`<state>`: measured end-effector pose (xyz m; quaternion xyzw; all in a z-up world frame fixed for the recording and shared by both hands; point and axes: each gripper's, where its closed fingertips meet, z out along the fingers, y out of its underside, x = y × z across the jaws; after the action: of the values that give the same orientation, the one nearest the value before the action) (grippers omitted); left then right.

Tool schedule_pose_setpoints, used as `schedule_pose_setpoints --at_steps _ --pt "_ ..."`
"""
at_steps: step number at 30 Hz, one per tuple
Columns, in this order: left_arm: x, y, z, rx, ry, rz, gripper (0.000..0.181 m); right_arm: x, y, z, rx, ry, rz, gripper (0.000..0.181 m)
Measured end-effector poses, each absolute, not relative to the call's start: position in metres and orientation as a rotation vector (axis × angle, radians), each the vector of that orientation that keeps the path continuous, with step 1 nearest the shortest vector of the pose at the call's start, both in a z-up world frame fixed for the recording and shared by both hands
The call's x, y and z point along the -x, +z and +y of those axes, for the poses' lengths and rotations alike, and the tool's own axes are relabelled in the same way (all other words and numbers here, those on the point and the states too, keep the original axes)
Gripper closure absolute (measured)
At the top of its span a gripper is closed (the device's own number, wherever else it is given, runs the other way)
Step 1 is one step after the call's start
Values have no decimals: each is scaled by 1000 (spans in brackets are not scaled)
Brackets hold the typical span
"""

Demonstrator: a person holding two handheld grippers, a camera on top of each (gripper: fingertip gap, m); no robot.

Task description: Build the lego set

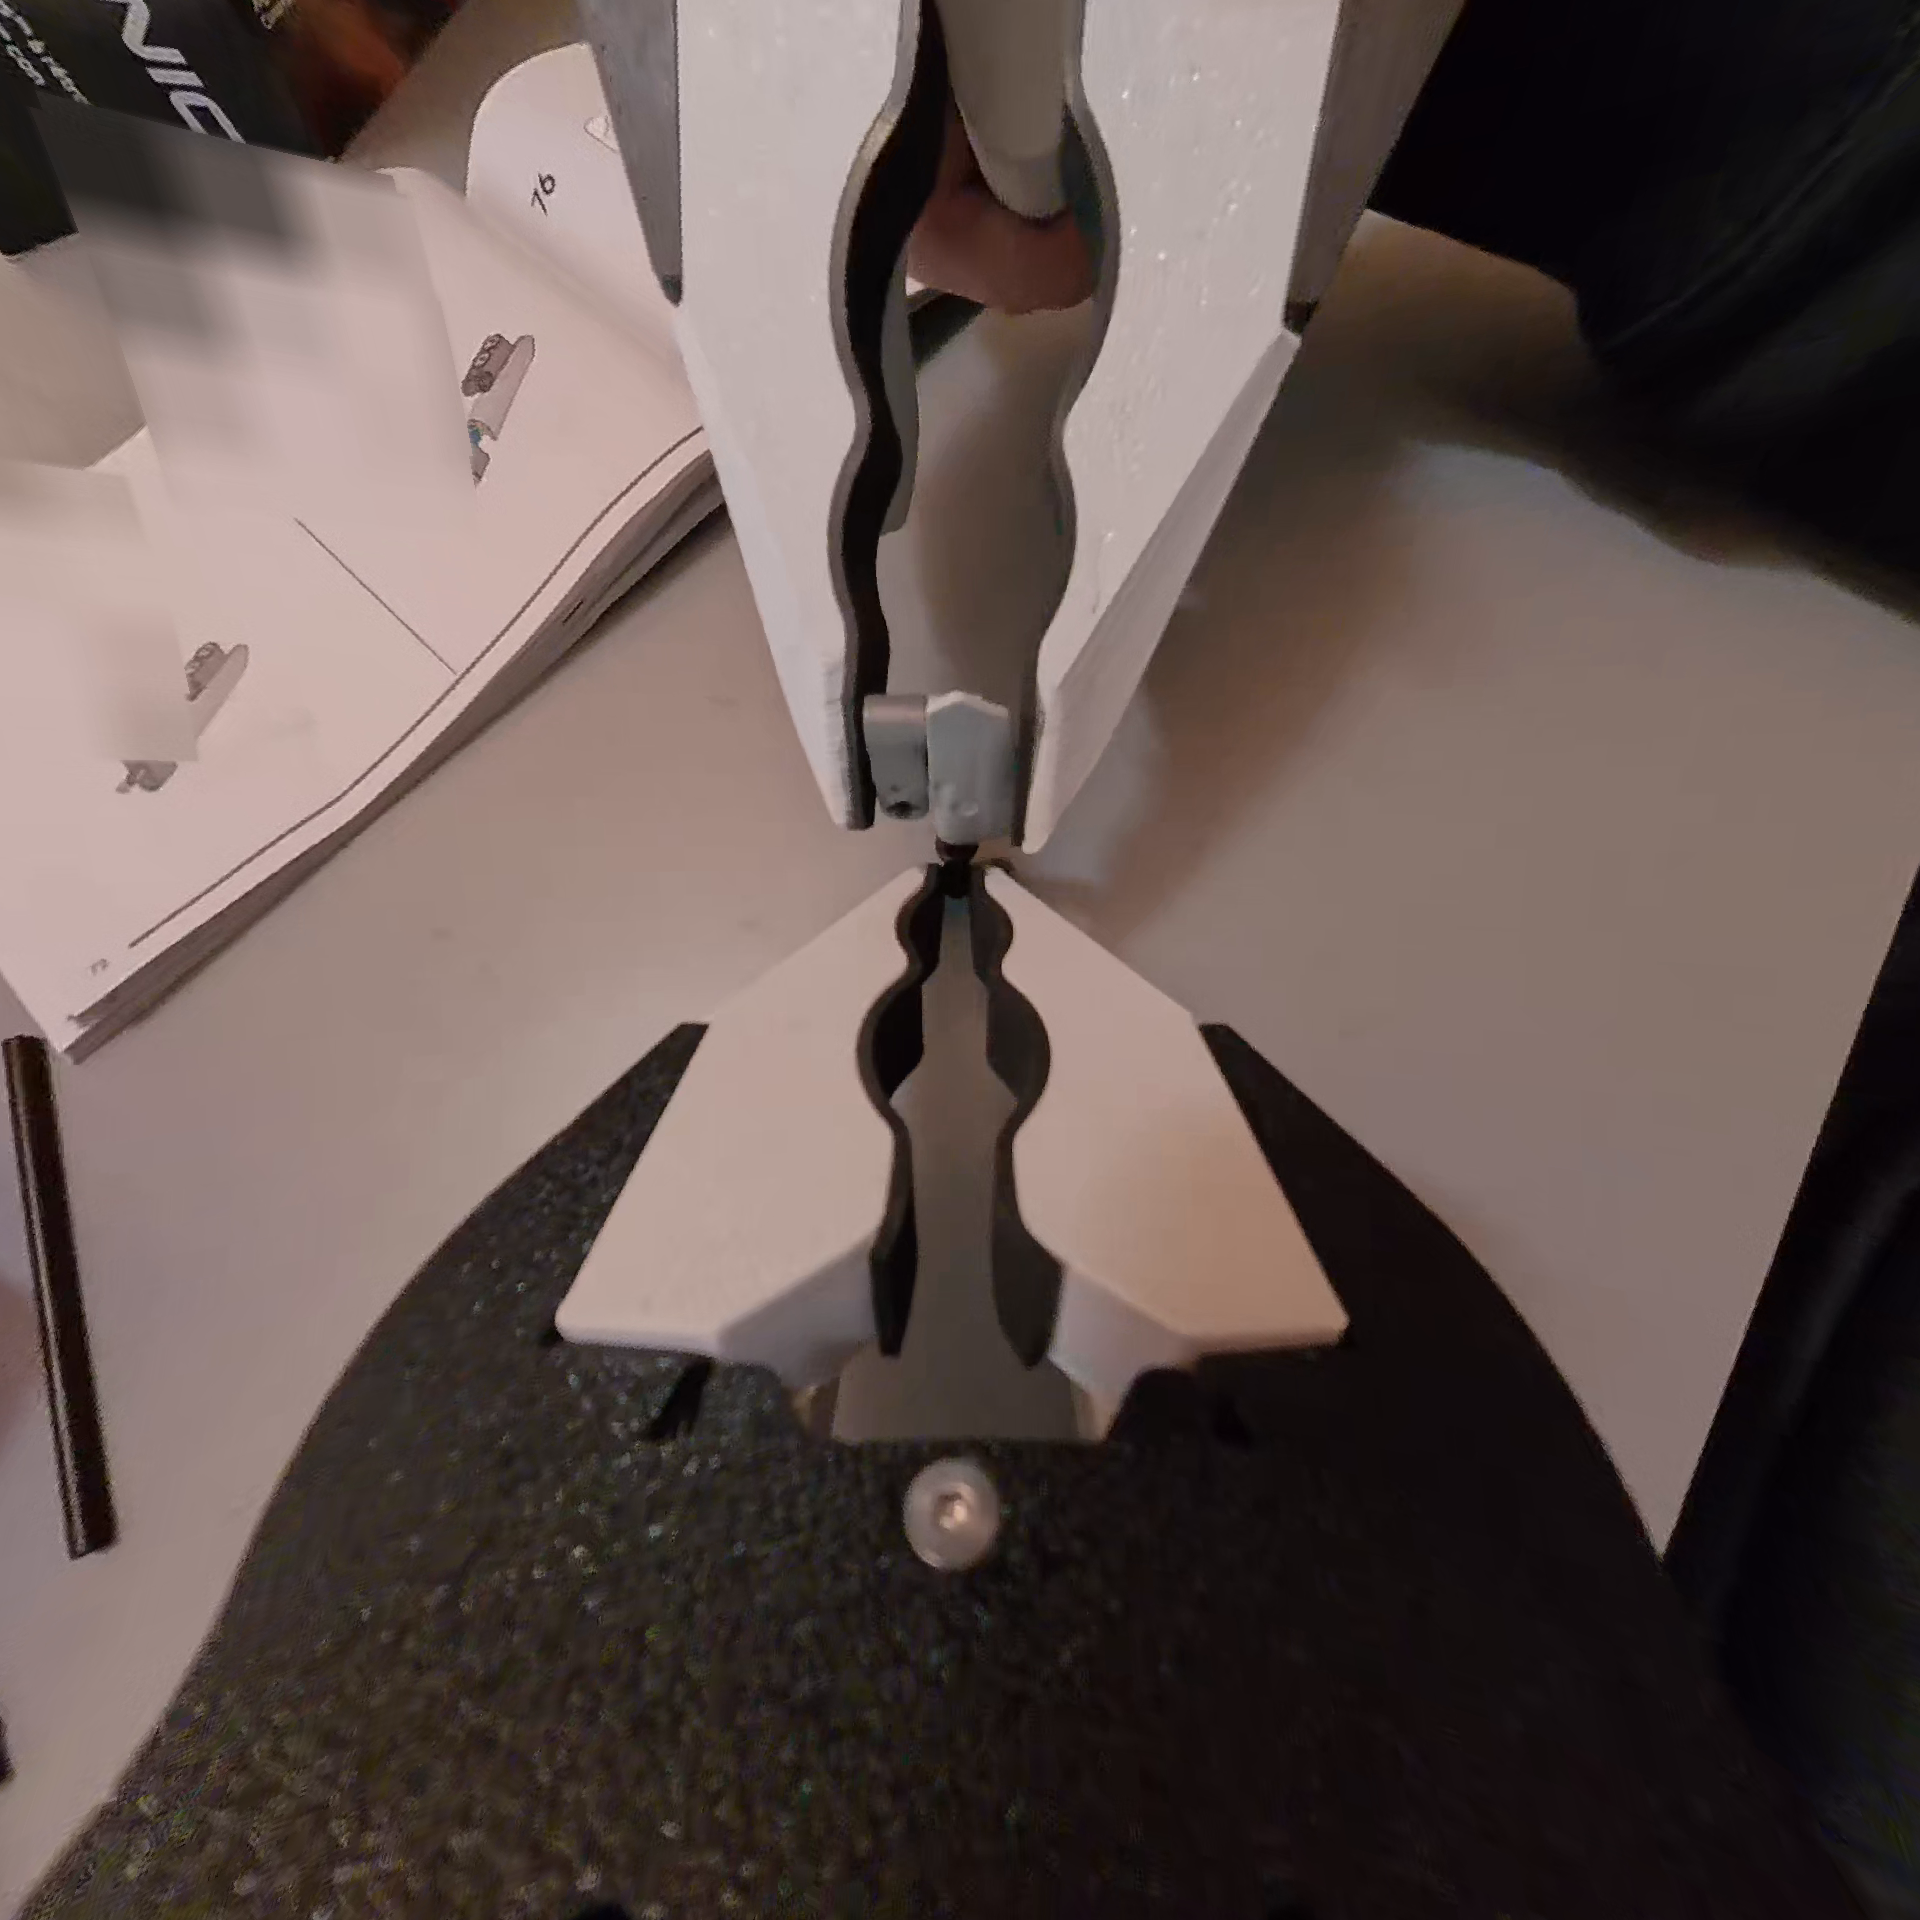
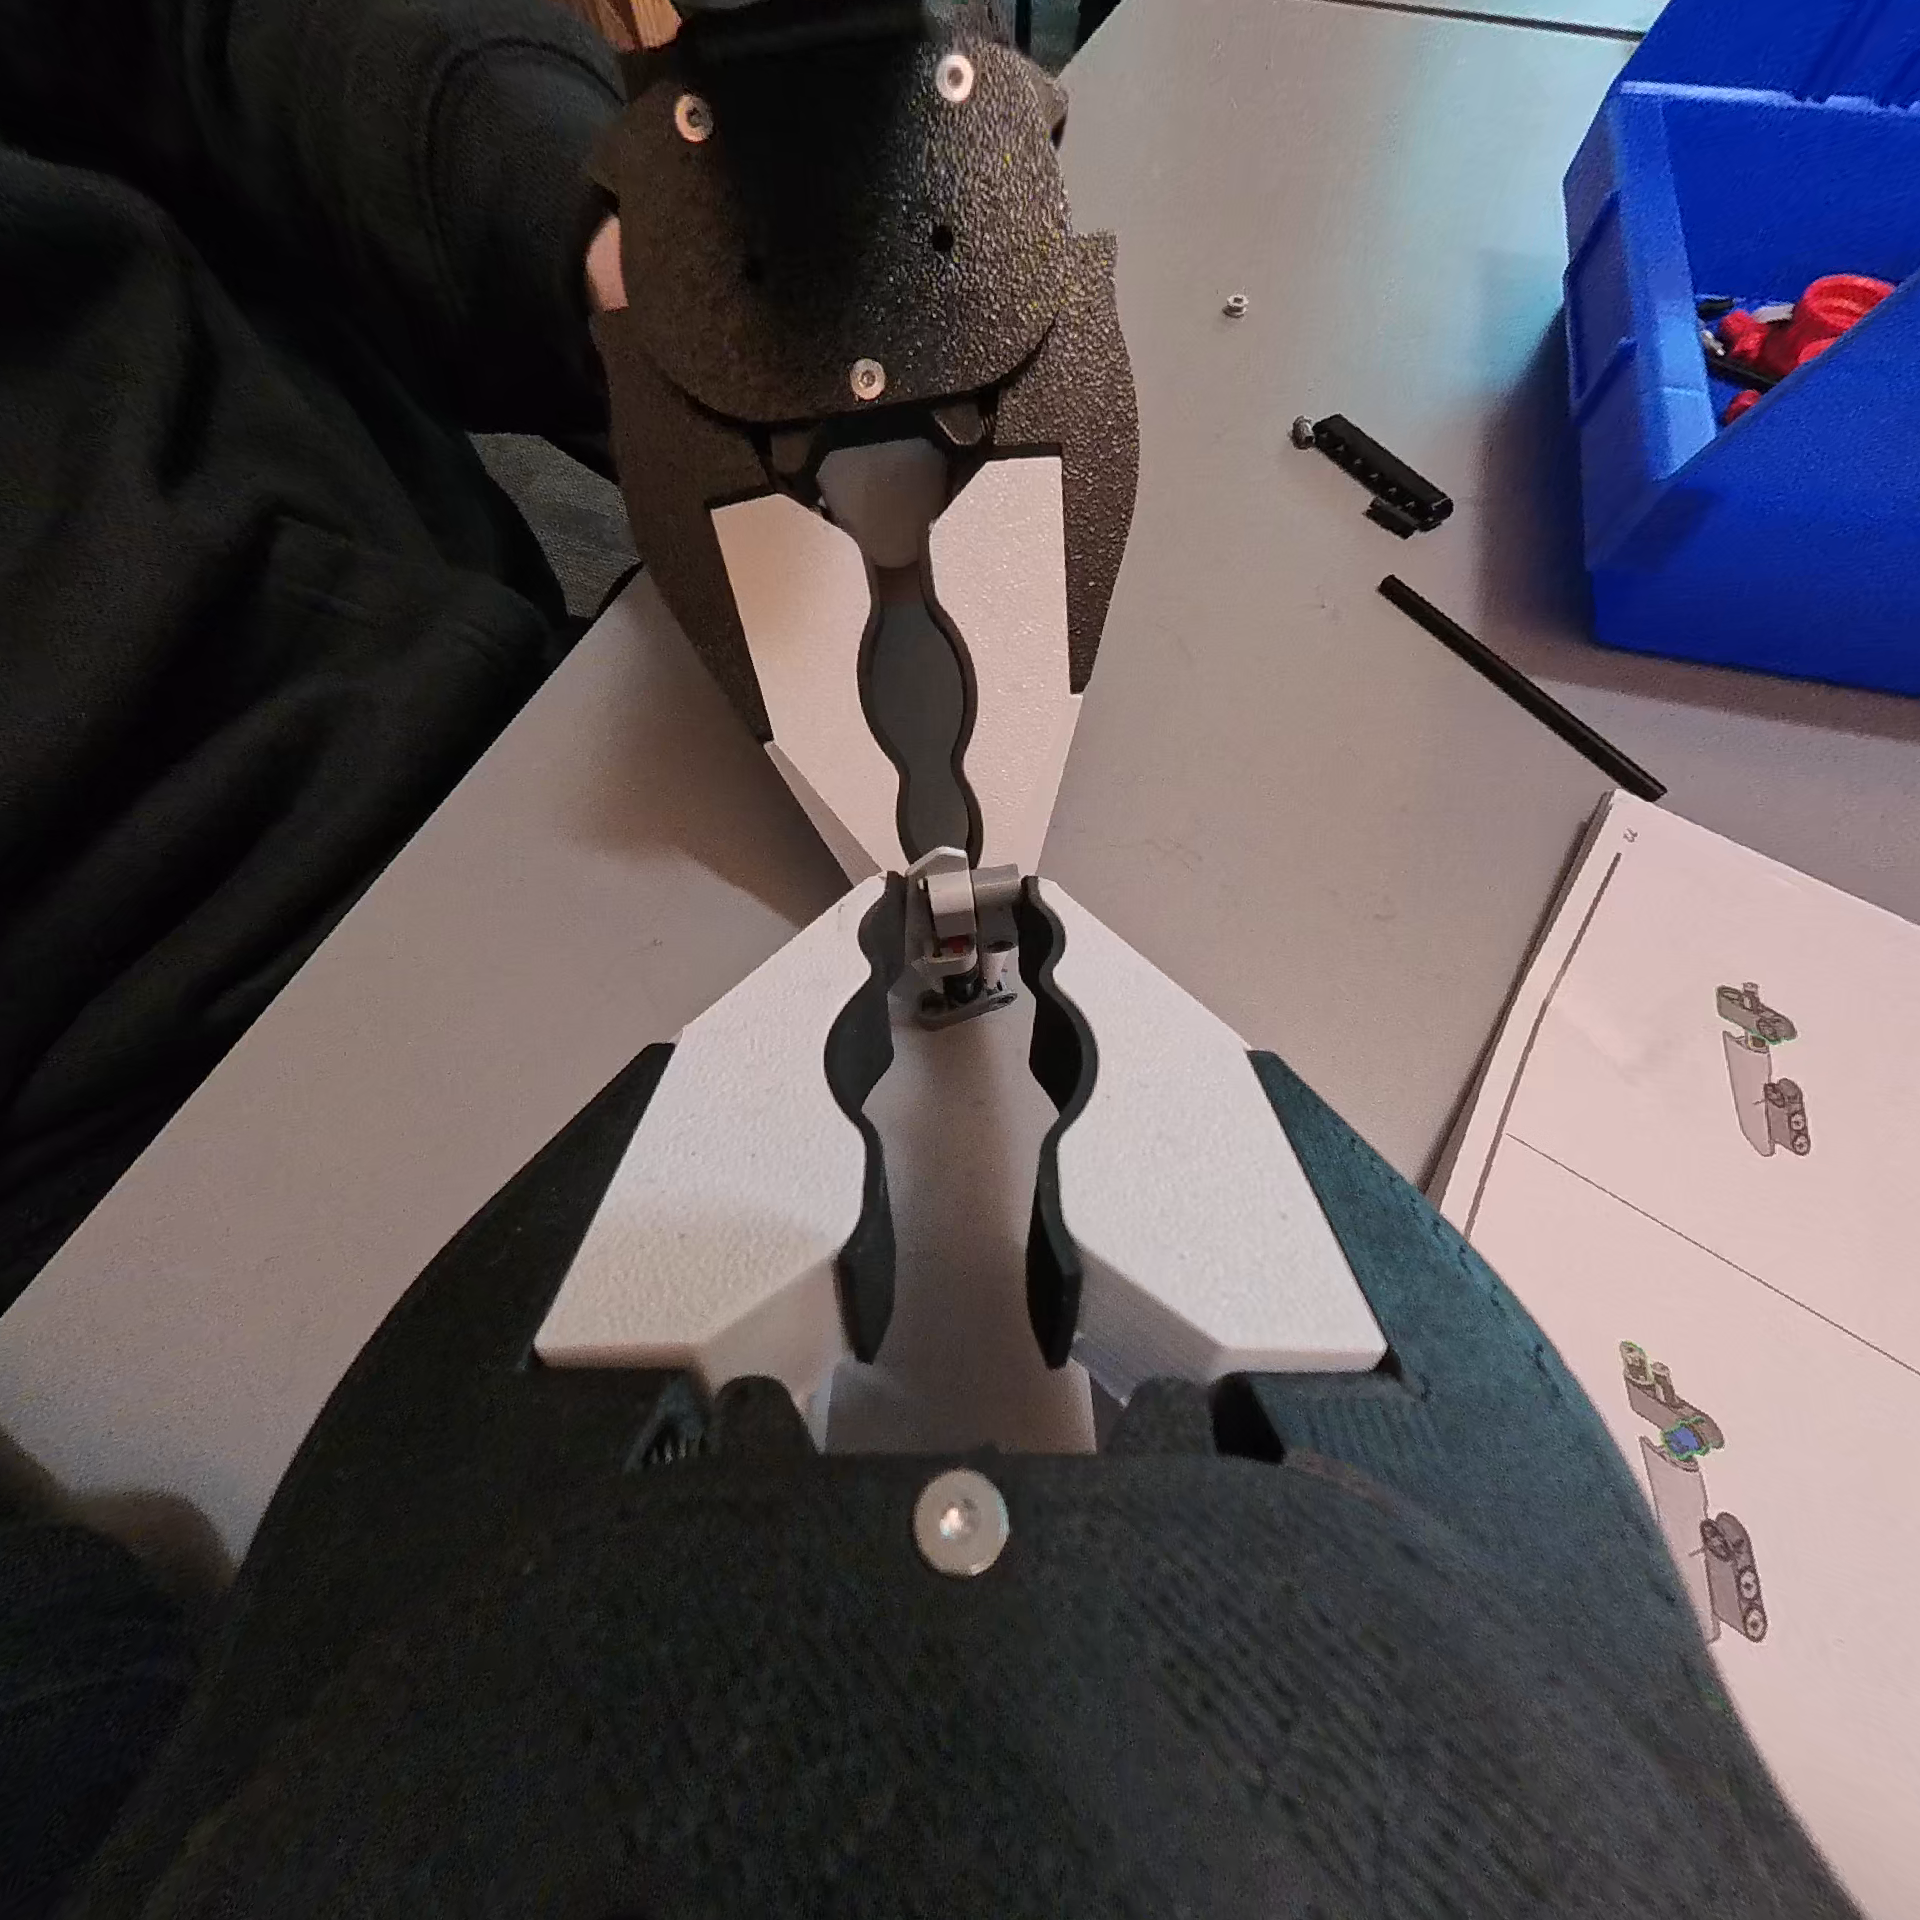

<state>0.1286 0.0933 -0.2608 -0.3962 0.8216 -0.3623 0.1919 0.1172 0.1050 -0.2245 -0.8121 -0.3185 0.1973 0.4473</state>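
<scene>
Through the left wrist view, my left gripper (image 1: pixel 954 878) is nearly closed, its tips pinching something small and dark I can't identify. Tip to tip with it comes the right gripper (image 1: pixel 940 821), clamped on a small grey lego assembly (image 1: pixel 938 764). Both meet above the white table (image 1: pixel 1403 935), with the open instruction booklet (image 1: pixel 343 582) lying toward the table's left edge and a thin black axle (image 1: pixel 57 1299) near the lower-left corner.

Through the right wrist view, the right gripper (image 2: pixel 956 940) grips the same grey assembly (image 2: pixel 956 935) between its fingertips, a red speck showing inside it. The left gripper (image 2: pixel 940 852) points straight at it, jaws almost together and touching the assembly's top. A black studded beam (image 2: pixel 1377 473) and the axle (image 2: pixel 1522 691) lie well apart beside a blue parts bin (image 2: pixel 1714 416) at the table's far right.

I judge this a mating step: I should keep both grippers in line, hold the right one firm, and push slowly with the left so nothing twists out.
</scene>
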Motion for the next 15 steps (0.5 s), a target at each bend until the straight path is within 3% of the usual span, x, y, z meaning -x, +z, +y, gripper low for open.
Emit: schedule_pose_setpoints --at_steps 15 --pt "-133 -260 96 1132 -1054 2295 180 -120 -225 110 2046 508 -747 160"
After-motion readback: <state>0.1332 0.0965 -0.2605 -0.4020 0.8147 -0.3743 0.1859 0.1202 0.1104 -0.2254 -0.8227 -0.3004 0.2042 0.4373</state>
